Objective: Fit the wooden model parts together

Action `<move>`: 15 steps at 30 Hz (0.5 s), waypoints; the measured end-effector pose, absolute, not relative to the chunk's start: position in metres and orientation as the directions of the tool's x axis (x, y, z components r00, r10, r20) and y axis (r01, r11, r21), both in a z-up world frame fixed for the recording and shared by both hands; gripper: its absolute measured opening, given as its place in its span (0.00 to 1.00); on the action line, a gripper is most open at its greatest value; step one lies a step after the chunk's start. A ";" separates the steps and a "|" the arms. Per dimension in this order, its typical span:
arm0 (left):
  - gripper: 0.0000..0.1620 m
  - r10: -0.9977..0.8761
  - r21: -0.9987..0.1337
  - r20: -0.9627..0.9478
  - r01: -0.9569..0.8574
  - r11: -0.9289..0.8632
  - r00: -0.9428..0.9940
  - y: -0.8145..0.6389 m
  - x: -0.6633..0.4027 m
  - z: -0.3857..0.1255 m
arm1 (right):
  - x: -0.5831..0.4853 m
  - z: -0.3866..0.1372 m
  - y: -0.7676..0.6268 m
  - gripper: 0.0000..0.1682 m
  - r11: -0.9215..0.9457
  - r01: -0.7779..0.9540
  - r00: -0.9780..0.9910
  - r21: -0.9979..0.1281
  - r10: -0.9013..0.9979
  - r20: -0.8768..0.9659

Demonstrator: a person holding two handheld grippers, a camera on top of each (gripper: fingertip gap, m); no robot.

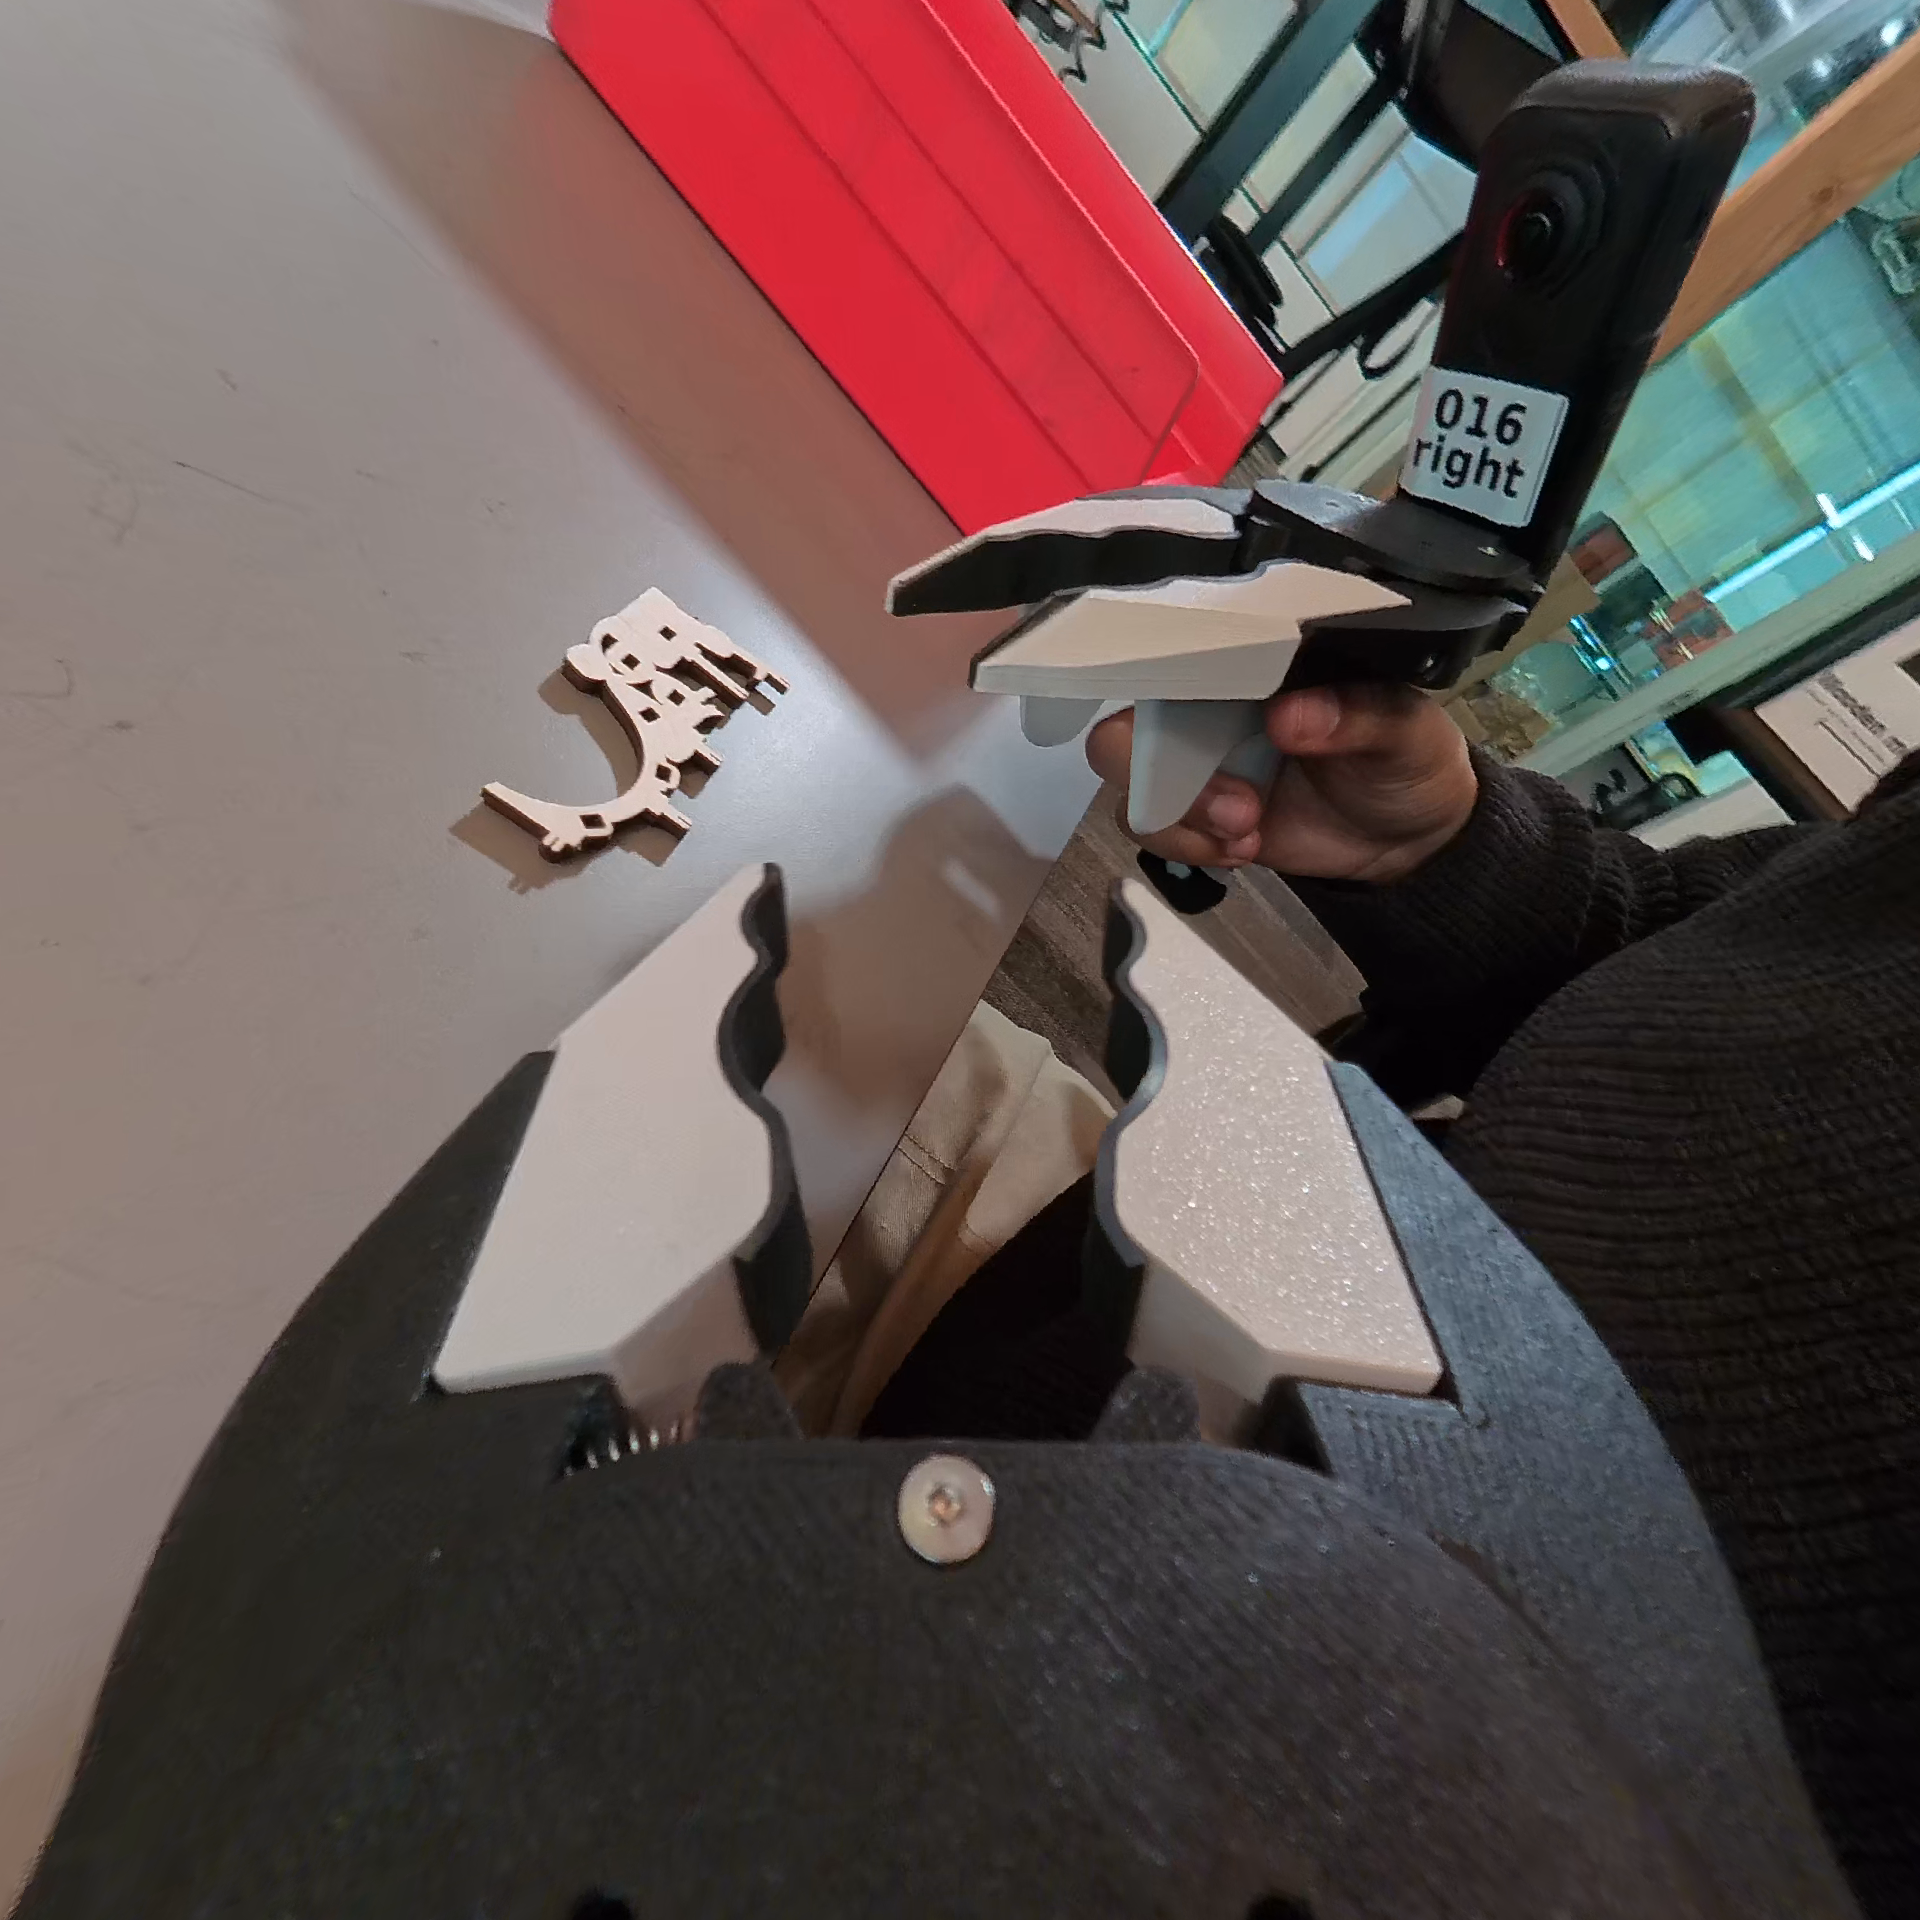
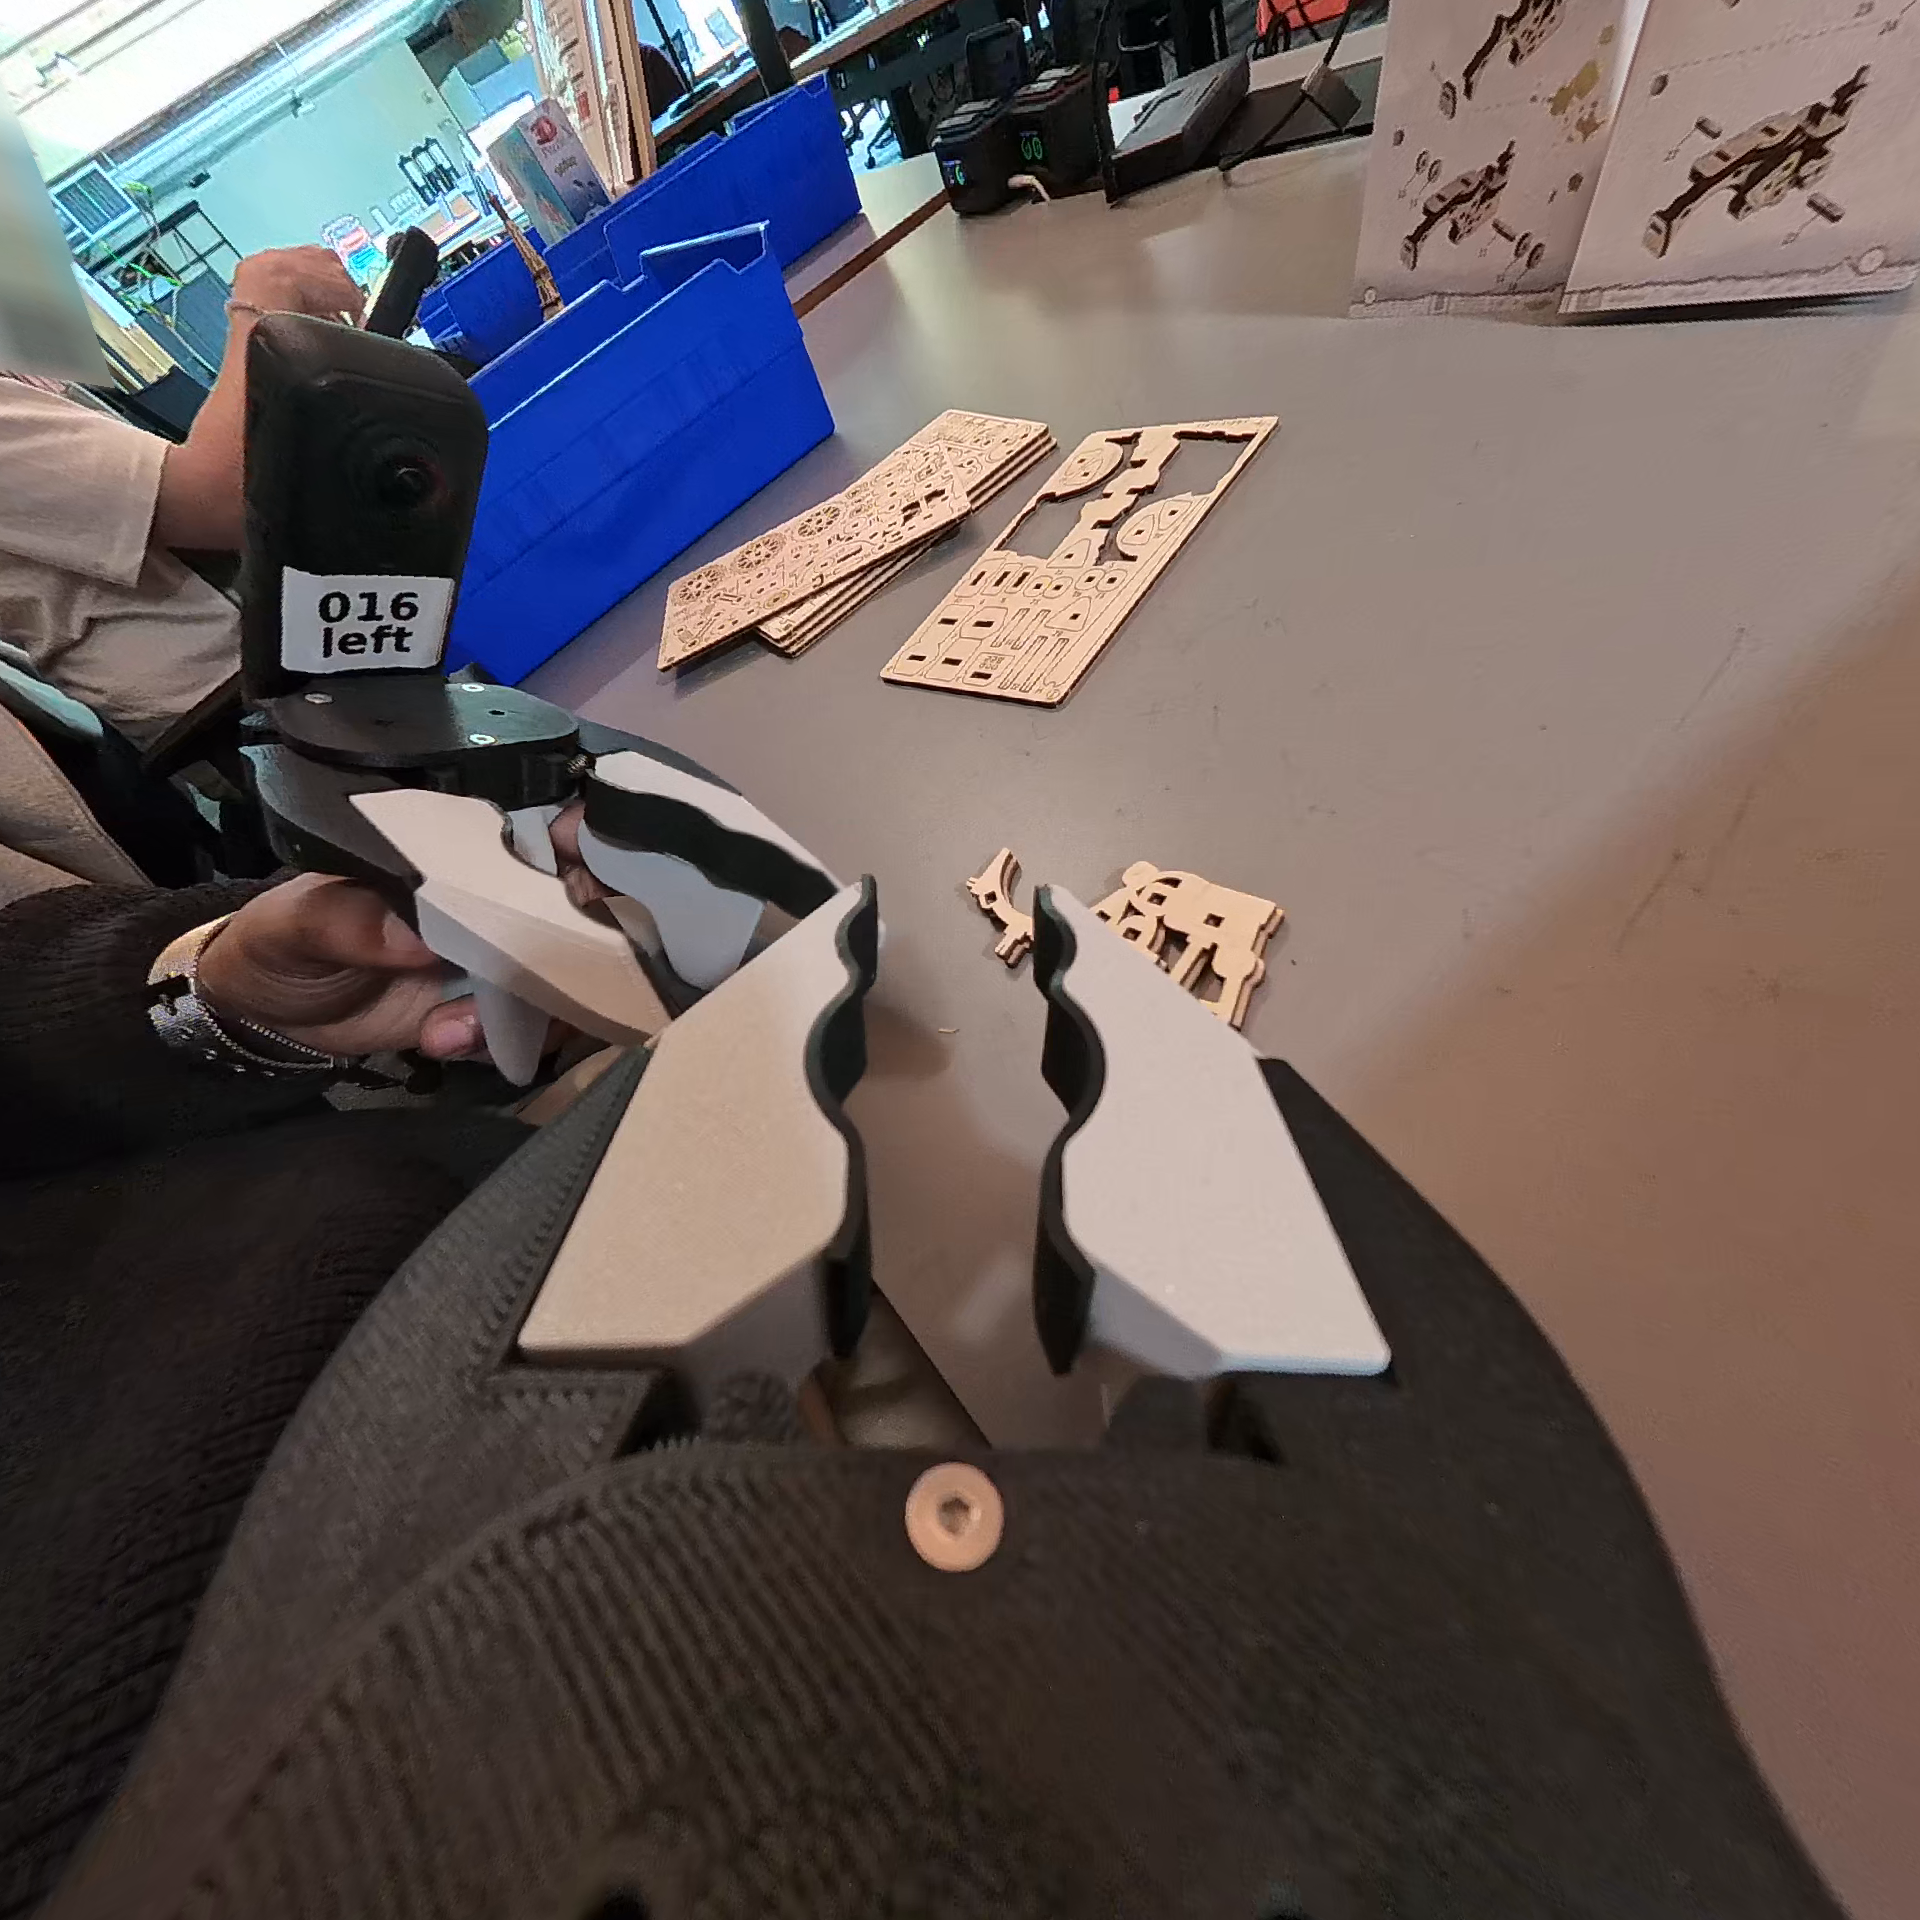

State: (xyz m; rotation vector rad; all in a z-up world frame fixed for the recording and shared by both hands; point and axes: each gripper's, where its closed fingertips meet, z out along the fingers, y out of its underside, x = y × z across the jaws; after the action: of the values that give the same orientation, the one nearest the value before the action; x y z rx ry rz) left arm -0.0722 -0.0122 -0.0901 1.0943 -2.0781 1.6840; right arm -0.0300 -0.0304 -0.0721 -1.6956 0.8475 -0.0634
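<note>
Both grippers hang released above the near edge of the grey surface (image 2: 1455,727), fingers parted and empty. The left gripper (image 1: 940,914) faces the right gripper (image 1: 935,639) (each held in a person's hand). The wooden model parts (image 2: 1184,935) lie flat just beyond the right gripper's fingers (image 2: 1164,1143). Farther off rest a punched-out wooden sheet (image 2: 1081,561), stacked sheets (image 2: 831,551) and a blue bin (image 2: 644,436).
</note>
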 end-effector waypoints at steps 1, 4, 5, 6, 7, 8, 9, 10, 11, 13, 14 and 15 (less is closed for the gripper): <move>0.36 -0.383 -0.728 0.618 -0.684 0.051 -0.686 -0.012 -0.073 -0.090 | -0.030 -0.073 -0.031 0.17 -0.058 -0.496 0.734 -0.866 -0.561 -0.383; 0.31 -0.373 -0.728 0.626 -0.685 0.034 -0.685 -0.010 -0.069 -0.087 | -0.030 -0.073 -0.033 0.17 -0.058 -0.491 0.730 -0.870 -0.573 -0.374; 0.30 -0.374 -0.733 0.623 -0.680 0.030 -0.687 -0.009 -0.068 -0.087 | -0.030 -0.071 -0.034 0.17 -0.052 -0.488 0.728 -0.871 -0.576 -0.373; 0.28 -0.378 -0.738 0.617 -0.674 0.026 -0.690 -0.008 -0.066 -0.086 | -0.031 -0.070 -0.035 0.17 -0.043 -0.486 0.725 -0.873 -0.577 -0.375; 0.26 -0.383 -0.744 0.611 -0.668 0.022 -0.693 -0.006 -0.065 -0.085 | -0.031 -0.069 -0.036 0.17 -0.035 -0.486 0.722 -0.873 -0.579 -0.378; 0.22 -0.381 -0.750 0.606 -0.661 0.018 -0.698 -0.004 -0.065 -0.083 | -0.031 -0.069 -0.037 0.17 -0.028 -0.488 0.717 -0.872 -0.582 -0.383; 0.17 -0.376 -0.756 0.603 -0.654 0.011 -0.704 -0.002 -0.065 -0.081 | -0.032 -0.068 -0.037 0.16 -0.015 -0.494 0.710 -0.869 -0.584 -0.393; 0.10 -0.367 -0.764 0.598 -0.645 0.006 -0.712 0.000 -0.067 -0.078 | -0.032 -0.067 -0.036 0.16 0.004 -0.501 0.703 -0.865 -0.582 -0.410; 0.05 -0.366 -0.772 0.593 -0.635 -0.005 -0.718 0.003 -0.067 -0.076 | -0.034 -0.065 -0.035 0.15 0.026 -0.506 0.698 -0.862 -0.575 -0.427; 0.02 -0.391 -0.778 0.593 -0.625 -0.054 -0.704 0.011 -0.062 -0.071 | -0.039 -0.066 -0.030 0.14 0.039 -0.509 0.695 -0.860 -0.571 -0.437; 0.02 -0.393 -0.776 0.604 -0.625 -0.089 -0.694 0.015 -0.061 -0.067 | -0.043 -0.069 -0.029 0.14 0.030 -0.507 0.695 -0.862 -0.578 -0.429; 0.02 -0.392 -0.771 0.616 -0.626 -0.121 -0.683 0.019 -0.061 -0.063 | -0.048 -0.071 -0.027 0.14 0.019 -0.498 0.699 -0.867 -0.582 -0.415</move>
State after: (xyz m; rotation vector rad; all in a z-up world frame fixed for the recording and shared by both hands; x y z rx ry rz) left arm -0.0607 0.0189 -0.0633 1.1515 -1.9509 1.9036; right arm -0.0482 -0.0273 -0.0710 -1.6217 0.8950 -0.0811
